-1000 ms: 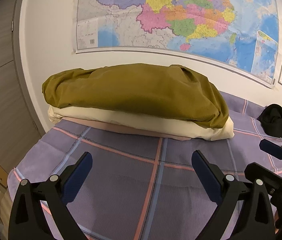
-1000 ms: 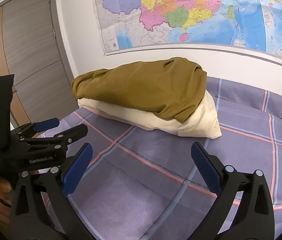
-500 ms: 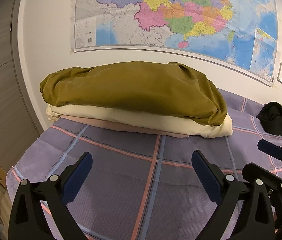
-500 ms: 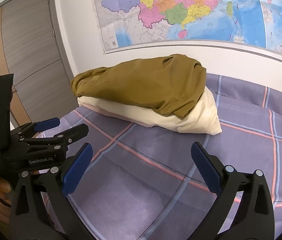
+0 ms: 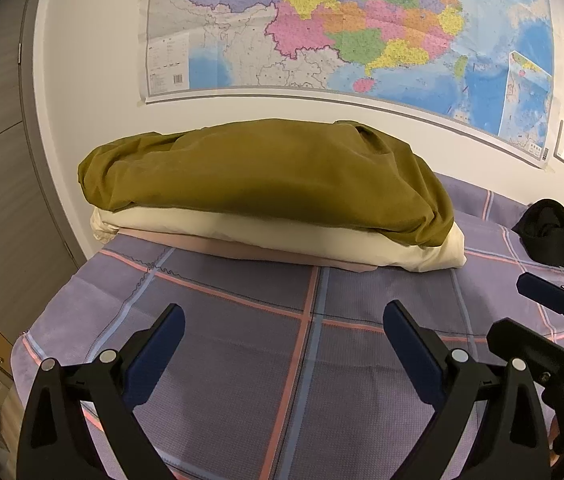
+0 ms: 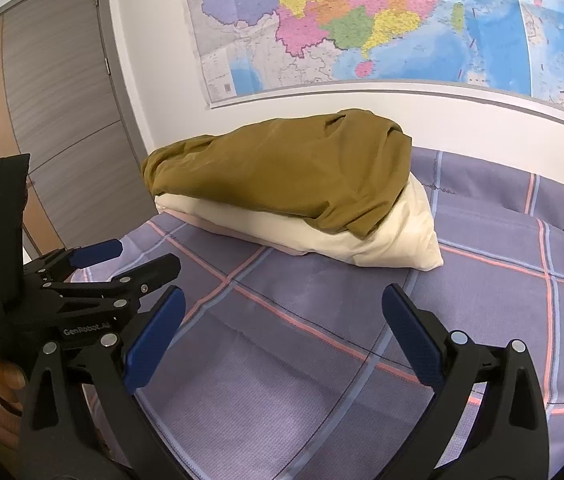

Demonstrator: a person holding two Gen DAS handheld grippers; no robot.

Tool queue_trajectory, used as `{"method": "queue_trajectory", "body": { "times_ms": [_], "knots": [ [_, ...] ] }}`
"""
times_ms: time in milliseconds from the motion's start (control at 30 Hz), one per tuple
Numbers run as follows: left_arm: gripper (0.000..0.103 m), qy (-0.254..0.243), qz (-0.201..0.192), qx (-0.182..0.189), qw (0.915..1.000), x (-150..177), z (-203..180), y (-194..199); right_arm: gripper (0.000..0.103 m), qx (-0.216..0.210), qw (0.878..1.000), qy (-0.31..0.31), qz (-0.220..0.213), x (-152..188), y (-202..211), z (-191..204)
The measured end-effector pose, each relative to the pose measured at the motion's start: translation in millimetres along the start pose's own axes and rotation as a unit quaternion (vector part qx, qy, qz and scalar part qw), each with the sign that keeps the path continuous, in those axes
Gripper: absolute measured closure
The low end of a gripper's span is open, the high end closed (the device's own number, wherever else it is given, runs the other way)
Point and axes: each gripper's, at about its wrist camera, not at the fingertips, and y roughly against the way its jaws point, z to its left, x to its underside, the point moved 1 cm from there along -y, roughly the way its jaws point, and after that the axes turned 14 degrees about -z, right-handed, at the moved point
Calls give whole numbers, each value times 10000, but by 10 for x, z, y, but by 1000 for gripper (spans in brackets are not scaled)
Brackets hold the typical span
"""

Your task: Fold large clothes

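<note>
A wall map (image 5: 345, 32) is hanging above the bed (image 5: 266, 360), whose purple checked cover is lying flat. At the head of the bed an olive-green garment (image 5: 258, 180) is lying bunched on a cream pillow (image 5: 321, 240), which is resting on a pinkish one. A black garment (image 5: 553, 232) is sitting far right. The left gripper (image 5: 283, 344) and right gripper (image 6: 282, 320) are hovering side by side over the cover, pointing toward the pillows, jaws spread wide and holding nothing, well apart from the olive garment.
</note>
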Motion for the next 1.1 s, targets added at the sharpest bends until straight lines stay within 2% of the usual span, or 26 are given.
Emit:
{"method": "queue_trajectory", "body": {
  "times_ms": [1100],
  "knots": [
    [7, -129, -73, 113, 9998, 49, -105, 55, 6, 13, 10000, 10, -4, 28, 44, 1]
  ]
}}
